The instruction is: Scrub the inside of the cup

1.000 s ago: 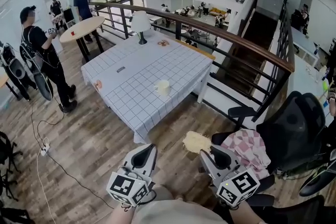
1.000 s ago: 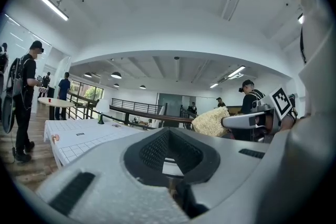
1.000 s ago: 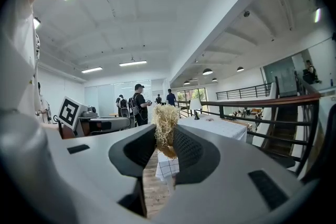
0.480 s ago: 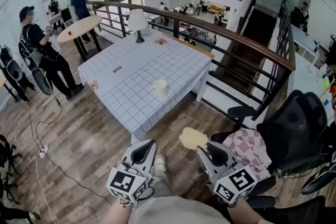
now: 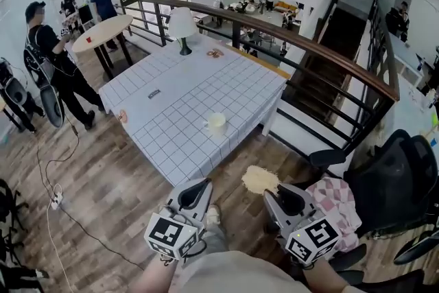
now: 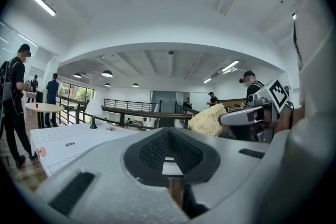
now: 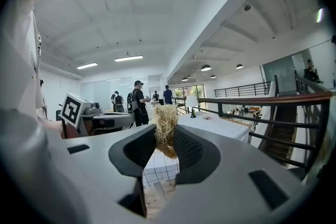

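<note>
Ahead of both tongs and well apart from them, the cup (image 5: 216, 123) stands upright on the checked table (image 5: 171, 113). The left tongs (image 5: 199, 190) are closed on nothing. The right tongs (image 5: 282, 197) pinch a straw-coloured scrubber (image 5: 260, 179) that sticks out past their tips. The step in hand looks like the approach: bring the left tongs beside the cup, open them and steady its wall before the scrubber goes into the mouth. The cup is too small to show its inside or any handle, and I cannot find it in either gripper view.
</note>
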`<action>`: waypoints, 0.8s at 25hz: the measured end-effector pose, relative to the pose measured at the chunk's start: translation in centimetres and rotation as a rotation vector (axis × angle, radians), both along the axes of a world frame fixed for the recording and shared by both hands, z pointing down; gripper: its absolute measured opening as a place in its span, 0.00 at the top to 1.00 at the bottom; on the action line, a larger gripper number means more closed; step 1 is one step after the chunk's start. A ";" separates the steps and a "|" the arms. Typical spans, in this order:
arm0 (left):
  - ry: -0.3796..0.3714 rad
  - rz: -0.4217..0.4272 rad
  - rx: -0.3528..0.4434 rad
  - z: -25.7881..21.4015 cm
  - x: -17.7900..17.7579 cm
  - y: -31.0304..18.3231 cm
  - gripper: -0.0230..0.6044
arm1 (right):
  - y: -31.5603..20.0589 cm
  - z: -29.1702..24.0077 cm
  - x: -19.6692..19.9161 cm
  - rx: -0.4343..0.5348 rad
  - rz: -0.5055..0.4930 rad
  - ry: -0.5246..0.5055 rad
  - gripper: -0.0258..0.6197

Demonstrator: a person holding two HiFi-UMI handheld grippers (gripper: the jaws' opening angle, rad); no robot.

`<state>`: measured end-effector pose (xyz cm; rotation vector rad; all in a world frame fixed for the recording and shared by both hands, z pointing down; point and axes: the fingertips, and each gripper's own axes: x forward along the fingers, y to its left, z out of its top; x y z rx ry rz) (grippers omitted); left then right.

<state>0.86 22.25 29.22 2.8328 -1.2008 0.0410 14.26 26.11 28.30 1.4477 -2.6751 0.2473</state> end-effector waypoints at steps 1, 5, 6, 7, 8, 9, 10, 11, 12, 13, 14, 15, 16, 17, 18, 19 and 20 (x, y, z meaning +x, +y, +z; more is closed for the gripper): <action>-0.004 0.004 0.006 -0.1 -0.2 -1.1 0.94 | -1.2 0.1 -0.3 -0.004 -0.001 0.002 0.81; -0.014 0.005 0.020 -0.3 -1.4 -6.0 0.94 | -6.4 0.0 -1.9 -0.007 -0.016 0.013 0.81; -0.013 0.006 0.019 -0.4 -1.7 -7.4 0.94 | -7.8 -0.2 -2.3 -0.008 -0.019 0.018 0.81; -0.014 0.009 0.019 -0.5 -1.9 -8.8 0.94 | -9.3 -0.4 -2.7 -0.010 -0.022 0.024 0.81; -0.018 0.011 0.016 -0.6 -2.2 -10.2 0.94 | -10.7 -0.5 -3.1 -0.013 -0.024 0.029 0.81; -0.021 0.011 0.012 -0.6 -2.5 -11.5 0.94 | -12.1 -0.7 -3.5 -0.016 -0.025 0.034 0.81; -0.023 0.012 0.005 -0.6 -2.9 -12.7 0.94 | -13.5 -0.9 -3.8 -0.019 -0.024 0.036 0.81; -0.025 0.014 -0.001 -0.7 -3.2 -13.9 0.94 | -14.9 -1.1 -4.1 -0.020 -0.022 0.036 0.81; -0.026 0.017 -0.004 -0.7 -3.5 -15.2 0.94 | -16.2 -1.3 -4.4 -0.018 -0.017 0.034 0.81; -0.027 0.019 -0.004 -0.9 -3.8 -16.5 0.94 | -17.6 -1.7 -4.6 -0.010 -0.009 0.030 0.81; -0.027 0.020 -0.002 -1.1 -4.1 -17.8 0.94 | -19.0 -2.0 -4.9 -0.002 0.001 0.025 0.81; -0.029 0.023 -0.001 -1.2 -4.4 -19.0 0.94 | -20.2 -2.3 -5.1 0.006 0.011 0.020 0.81; -0.031 0.030 0.001 -1.3 -4.6 -20.1 0.94 | -21.4 -2.5 -5.3 0.013 0.021 0.015 0.81; -0.031 0.038 0.003 -1.4 -4.8 -21.1 0.94 | -22.4 -2.8 -5.5 0.018 0.030 0.010 0.81; -0.024 0.049 0.007 -1.5 -4.9 -22.1 0.94 | -23.4 -3.0 -5.6 0.024 0.041 0.005 0.81; -0.012 0.061 0.013 -1.6 -5.0 -22.8 0.94 | -24.2 -3.1 -5.8 0.030 0.052 0.001 0.81; -0.001 0.073 0.019 -1.8 -5.1 -23.5 0.94 | -25.0 -3.3 -5.9 0.035 0.064 -0.003 0.81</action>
